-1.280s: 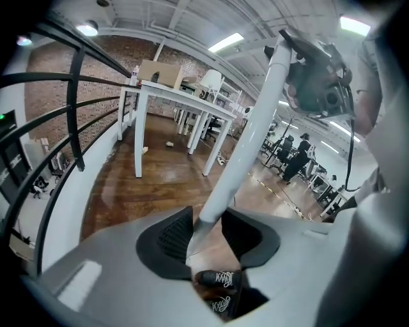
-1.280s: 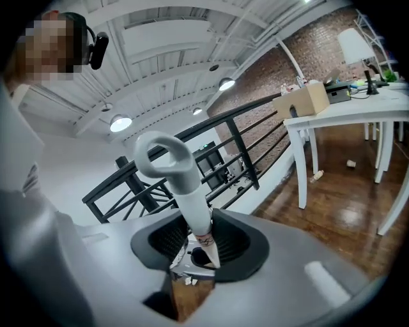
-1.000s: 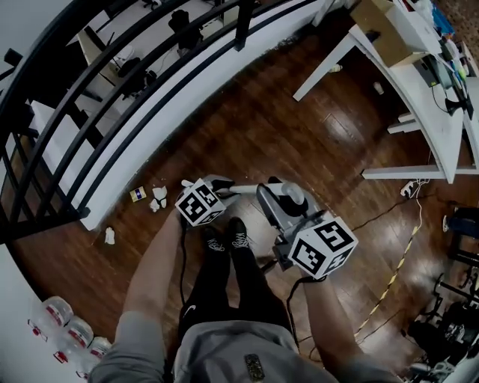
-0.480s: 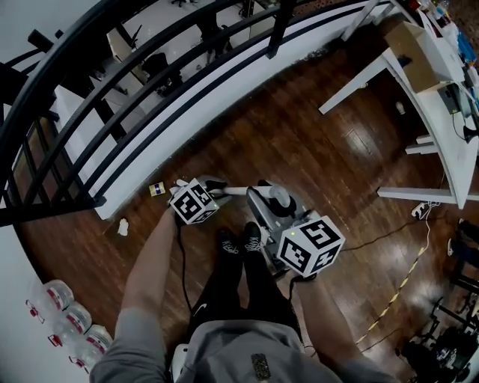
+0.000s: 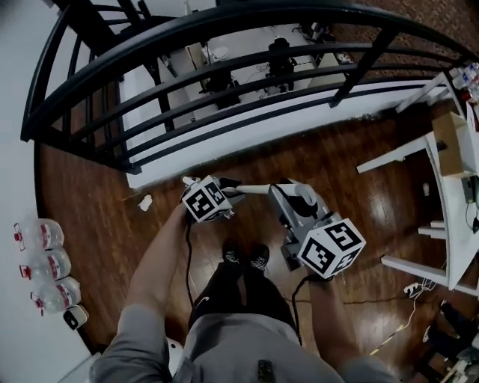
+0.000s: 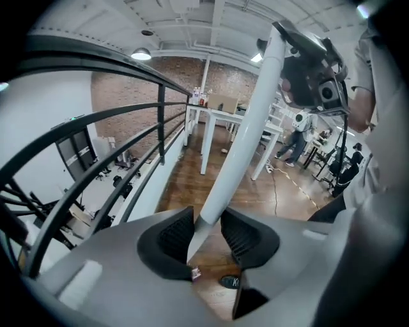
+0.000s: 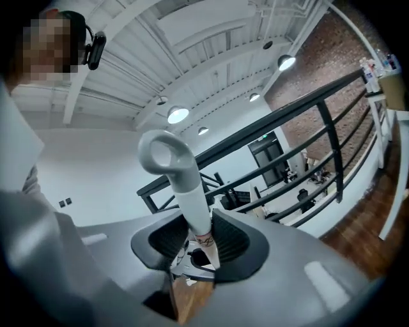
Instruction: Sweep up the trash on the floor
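Two grippers share one broom handle (image 6: 243, 147): my right gripper (image 7: 192, 239) is clamped just under its looped top, likely to steer, and my left gripper (image 6: 208, 233) grips the shaft lower down to push. A white scrap of trash (image 5: 145, 202) lies unswept on the floor (image 5: 90, 224) by the railing (image 5: 224, 112).

Pale scrap (image 5: 145, 202), perhaps paper, near railing (image 5: 224, 16)
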The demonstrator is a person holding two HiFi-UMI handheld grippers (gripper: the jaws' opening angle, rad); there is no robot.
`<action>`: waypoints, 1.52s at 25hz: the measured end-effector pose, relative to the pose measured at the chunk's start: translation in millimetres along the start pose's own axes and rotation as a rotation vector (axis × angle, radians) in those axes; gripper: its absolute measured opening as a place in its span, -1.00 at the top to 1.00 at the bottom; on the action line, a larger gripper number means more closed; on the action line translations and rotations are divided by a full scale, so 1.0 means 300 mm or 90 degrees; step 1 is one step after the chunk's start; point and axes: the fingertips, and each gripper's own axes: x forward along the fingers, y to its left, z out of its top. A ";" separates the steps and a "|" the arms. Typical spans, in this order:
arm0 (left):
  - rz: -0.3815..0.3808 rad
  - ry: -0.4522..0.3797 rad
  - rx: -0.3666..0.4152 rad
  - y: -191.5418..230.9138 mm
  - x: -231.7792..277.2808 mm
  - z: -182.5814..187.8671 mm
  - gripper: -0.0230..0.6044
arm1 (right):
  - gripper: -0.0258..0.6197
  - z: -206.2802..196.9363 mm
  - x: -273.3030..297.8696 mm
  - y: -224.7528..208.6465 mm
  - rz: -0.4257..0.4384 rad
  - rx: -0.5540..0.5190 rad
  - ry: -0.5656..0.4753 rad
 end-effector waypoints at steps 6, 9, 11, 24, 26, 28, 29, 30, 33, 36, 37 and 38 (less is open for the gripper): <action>0.088 0.021 -0.076 0.191 -0.356 -0.321 0.49 | 0.58 -0.080 0.341 0.298 0.113 -0.002 0.061; 0.097 0.033 -0.111 0.274 -0.488 -0.534 0.49 | 0.58 -0.179 0.536 0.423 0.135 0.016 0.092; 0.088 0.041 -0.132 0.329 -0.559 -0.699 0.49 | 0.59 -0.270 0.677 0.503 0.140 0.031 0.111; 0.065 0.044 -0.215 0.564 -0.725 -1.381 0.47 | 0.59 -0.731 1.206 0.812 0.091 0.038 0.203; 0.078 0.039 -0.210 0.584 -0.734 -1.404 0.47 | 0.60 -0.746 1.216 0.832 0.088 0.022 0.213; 0.082 0.032 -0.204 0.587 -0.741 -1.406 0.47 | 0.60 -0.746 1.214 0.855 0.086 0.004 0.213; 0.083 0.028 -0.201 0.586 -0.744 -1.400 0.47 | 0.60 -0.742 1.212 0.861 0.082 -0.002 0.210; 0.085 0.022 -0.199 0.585 -0.743 -1.390 0.47 | 0.60 -0.737 1.209 0.861 0.078 -0.004 0.207; 0.091 0.014 -0.193 0.586 -0.720 -1.366 0.47 | 0.60 -0.733 1.198 0.827 0.059 -0.003 0.204; 0.077 0.018 -0.173 0.564 -0.668 -1.343 0.47 | 0.61 -0.748 1.150 0.780 0.031 0.002 0.208; 0.067 0.022 -0.161 0.549 -0.644 -1.330 0.47 | 0.61 -0.751 1.124 0.761 0.019 0.007 0.207; 0.055 0.027 -0.147 0.533 -0.620 -1.312 0.47 | 0.61 -0.752 1.094 0.740 0.005 0.013 0.205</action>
